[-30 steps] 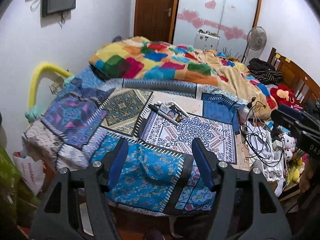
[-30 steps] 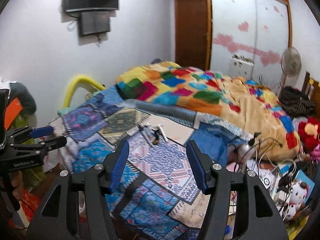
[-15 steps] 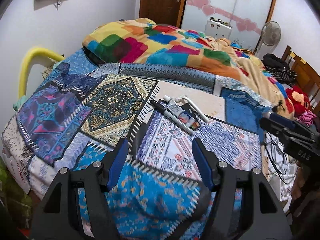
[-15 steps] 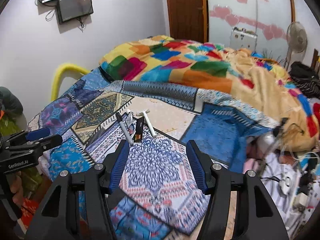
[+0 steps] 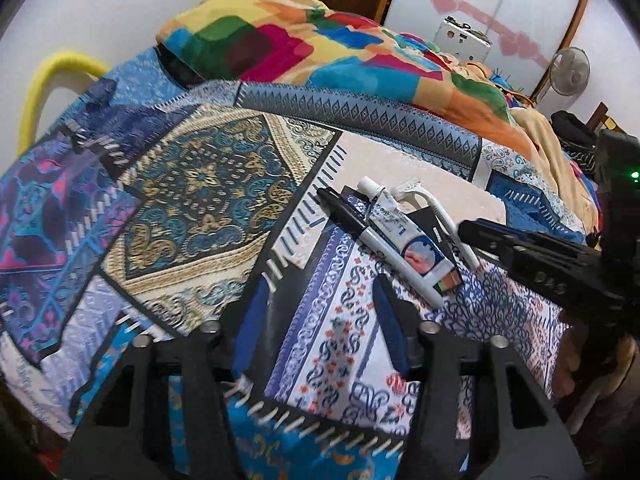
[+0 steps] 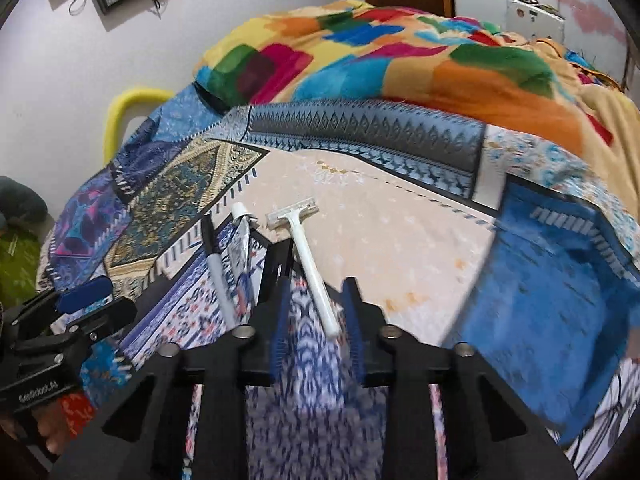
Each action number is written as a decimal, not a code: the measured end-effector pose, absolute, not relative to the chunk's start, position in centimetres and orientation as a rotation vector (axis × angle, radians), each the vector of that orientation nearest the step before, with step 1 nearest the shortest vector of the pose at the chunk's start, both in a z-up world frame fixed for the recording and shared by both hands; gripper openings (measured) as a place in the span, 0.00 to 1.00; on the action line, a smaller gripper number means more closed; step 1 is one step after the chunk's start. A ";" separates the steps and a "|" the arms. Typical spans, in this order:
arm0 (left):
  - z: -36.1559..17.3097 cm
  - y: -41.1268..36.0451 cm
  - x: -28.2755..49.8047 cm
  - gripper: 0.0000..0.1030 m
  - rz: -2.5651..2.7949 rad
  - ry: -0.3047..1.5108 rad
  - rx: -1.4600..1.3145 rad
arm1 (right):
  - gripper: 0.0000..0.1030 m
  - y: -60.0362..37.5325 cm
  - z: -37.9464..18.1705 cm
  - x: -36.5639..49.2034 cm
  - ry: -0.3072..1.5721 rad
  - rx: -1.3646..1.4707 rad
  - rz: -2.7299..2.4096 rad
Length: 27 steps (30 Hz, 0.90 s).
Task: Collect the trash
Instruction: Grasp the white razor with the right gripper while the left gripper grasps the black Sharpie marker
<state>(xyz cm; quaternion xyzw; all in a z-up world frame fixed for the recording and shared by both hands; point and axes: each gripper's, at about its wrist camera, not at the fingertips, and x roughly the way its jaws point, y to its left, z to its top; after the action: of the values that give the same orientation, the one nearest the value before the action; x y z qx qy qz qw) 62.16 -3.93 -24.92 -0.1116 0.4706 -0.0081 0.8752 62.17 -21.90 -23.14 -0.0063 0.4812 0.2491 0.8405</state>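
Note:
Several small items lie together on the patchwork bedspread (image 5: pixel 192 184): a black and grey marker (image 5: pixel 376 240), a squeezed toothpaste tube (image 5: pixel 404 236), a dark flat packet (image 6: pixel 276 268) and a white disposable razor (image 6: pixel 304 256). My left gripper (image 5: pixel 320 320) is open and empty, just short of the marker. My right gripper (image 6: pixel 318 320) is open, its fingers on either side of the razor's handle end. The razor (image 5: pixel 440 216) also shows in the left wrist view, with the right gripper (image 5: pixel 472 228) beside it.
A colourful crumpled blanket (image 5: pixel 320 48) lies across the far part of the bed. A yellow padded rail (image 5: pixel 44 92) stands at the left edge. A fan (image 5: pixel 568 68) and a wardrobe (image 5: pixel 480 8) are at the back. The left gripper (image 6: pixel 86 300) shows at the right wrist view's left.
Both grippers have moved forward and down toward the items on the bed. The right gripper's fingers have narrowed and now straddle the razor handle.

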 end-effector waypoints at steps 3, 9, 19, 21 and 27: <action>-25.4 -4.3 63.3 0.37 -0.039 0.989 -0.245 | 0.16 -21.0 -23.9 62.8 1.021 -0.033 0.540; -26.4 -4.9 65.4 0.37 -0.071 1.013 -0.320 | 0.10 -19.8 -24.3 62.4 0.990 -0.104 0.563; -27.1 -6.3 68.0 0.32 0.004 1.024 -0.414 | 0.08 -22.3 -24.2 60.5 0.960 -0.060 0.460; -27.0 -6.9 68.0 0.28 0.043 1.021 -0.383 | 0.08 -22.8 -23.9 60.0 0.955 -0.052 0.446; -27.3 -8.8 67.3 0.24 0.101 0.969 -0.230 | 0.09 -24.0 -22.6 58.0 0.932 -0.007 0.423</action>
<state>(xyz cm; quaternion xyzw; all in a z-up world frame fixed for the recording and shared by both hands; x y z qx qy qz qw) 67.31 -8.78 -27.33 -0.1101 0.4646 0.0486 0.8773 58.05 -24.01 -22.62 -0.0031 0.4458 0.2024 0.8719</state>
